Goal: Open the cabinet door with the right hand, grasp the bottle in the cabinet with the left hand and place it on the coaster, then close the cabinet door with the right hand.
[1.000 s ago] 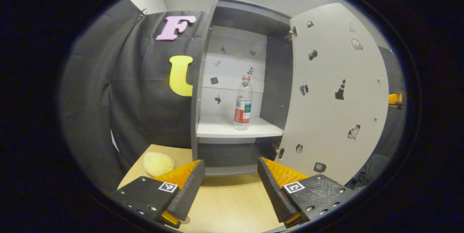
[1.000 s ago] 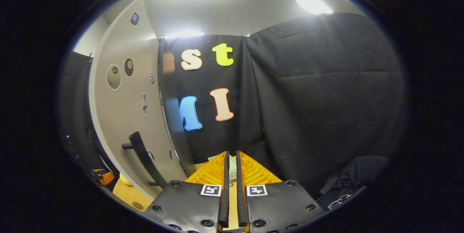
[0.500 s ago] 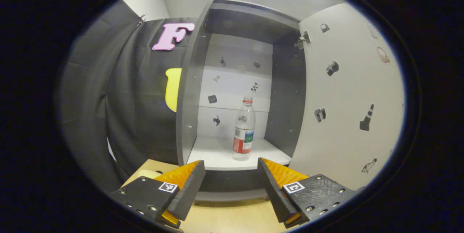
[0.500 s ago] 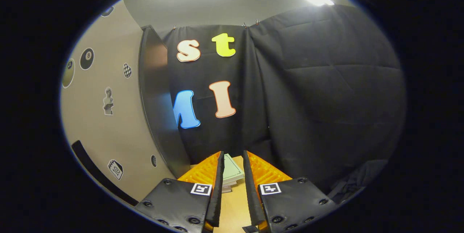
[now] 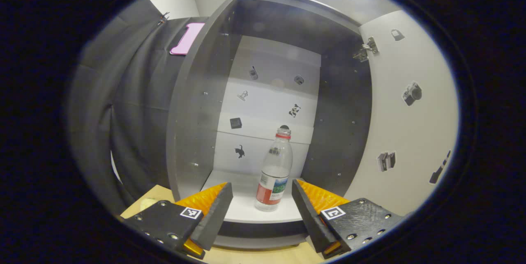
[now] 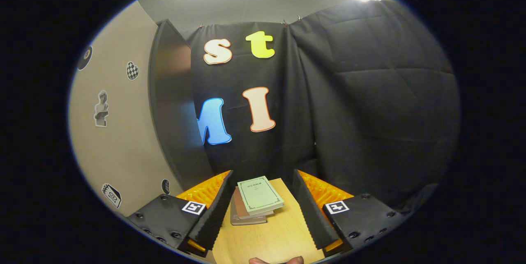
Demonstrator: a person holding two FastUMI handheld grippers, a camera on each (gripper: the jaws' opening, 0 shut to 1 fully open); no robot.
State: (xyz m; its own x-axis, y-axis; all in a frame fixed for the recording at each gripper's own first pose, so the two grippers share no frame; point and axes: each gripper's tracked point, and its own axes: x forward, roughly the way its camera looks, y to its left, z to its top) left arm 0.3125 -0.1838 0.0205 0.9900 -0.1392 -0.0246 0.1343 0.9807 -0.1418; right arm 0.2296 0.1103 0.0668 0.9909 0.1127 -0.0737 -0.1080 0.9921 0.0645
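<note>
Cabinet [image 5: 197, 112] first: we see it standing wide, its door [image 5: 411, 124] swung right so the shelf is reachable. On that white shelf [image 5: 246, 210] the bottle [image 5: 274, 171] stands upright, framed between the spread fingers of our left gripper [image 5: 262, 210], which holds nothing and is lined up for the grasp. Our right gripper [image 6: 261, 210], also released, hangs over the table [image 6: 267, 239] near a stack of books [image 6: 255, 200], clear of the door.
</note>
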